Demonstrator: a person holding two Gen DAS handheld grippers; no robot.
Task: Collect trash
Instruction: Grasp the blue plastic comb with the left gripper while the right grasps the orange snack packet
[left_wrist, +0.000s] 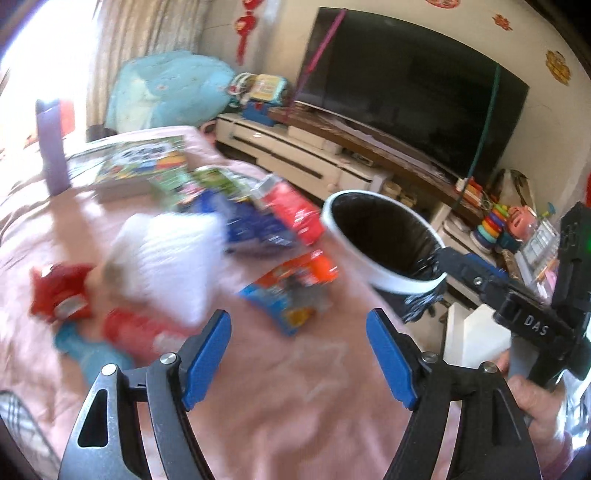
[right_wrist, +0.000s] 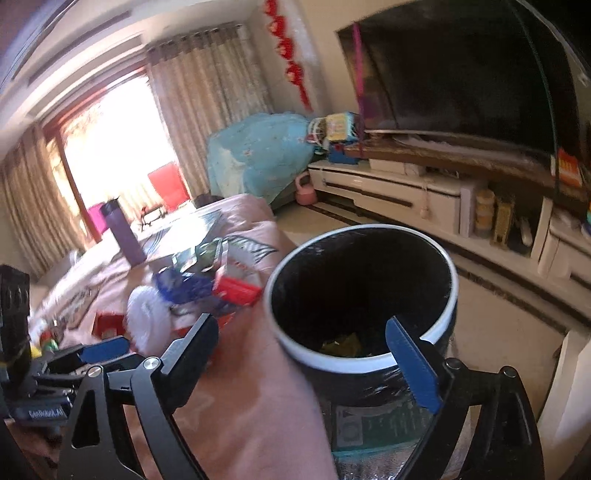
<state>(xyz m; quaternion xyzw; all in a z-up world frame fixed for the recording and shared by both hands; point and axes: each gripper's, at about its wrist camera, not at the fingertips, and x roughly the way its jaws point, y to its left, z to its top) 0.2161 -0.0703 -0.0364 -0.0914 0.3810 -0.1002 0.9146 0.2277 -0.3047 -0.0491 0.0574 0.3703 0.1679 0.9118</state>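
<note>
Trash is scattered over a pink blanket (left_wrist: 280, 373), frames blurred by motion. Far left, left wrist view: purple bottle (left_wrist: 53, 147) upright, near a stack of picture books (left_wrist: 144, 166). Below that, red wrapper (left_wrist: 59, 295) lies next to a blue-and-red packet (left_wrist: 110, 343), just left of the left gripper (left_wrist: 299, 354). That gripper hangs over bare blanket, blue pads spread wide, nothing between them. Ahead of it a white crumpled wad (left_wrist: 170, 258), too smeared to identify, overlaps a pile of blue packaging (left_wrist: 258, 225) and a red pack (left_wrist: 295, 214). An orange-blue snack bag (left_wrist: 291, 288) lies flat between the gripper and the bin. Trash bin (left_wrist: 384, 240), white rim with black liner, sits at the blanket's right edge; the other tool's finger reaches over its near rim. Right wrist view: right gripper (right_wrist: 310, 347) is spread wide, left finger over the blanket, right finger (right_wrist: 413, 365) hooked inside the bin (right_wrist: 362, 291) against the liner, rim passing between the two fingers; not clamped on it. Something yellow-green (right_wrist: 340, 345) lies at the bin's bottom. Behind the bin: white TV cabinet (right_wrist: 388, 188), big TV (right_wrist: 461, 74), light-blue bundle (right_wrist: 258, 155) in the corner, pink kettlebell (right_wrist: 304, 190) on the floor beside it. Right of the bin in left view, a toy ring stacker (left_wrist: 493, 225) and clutter crowd the cabinet.
</note>
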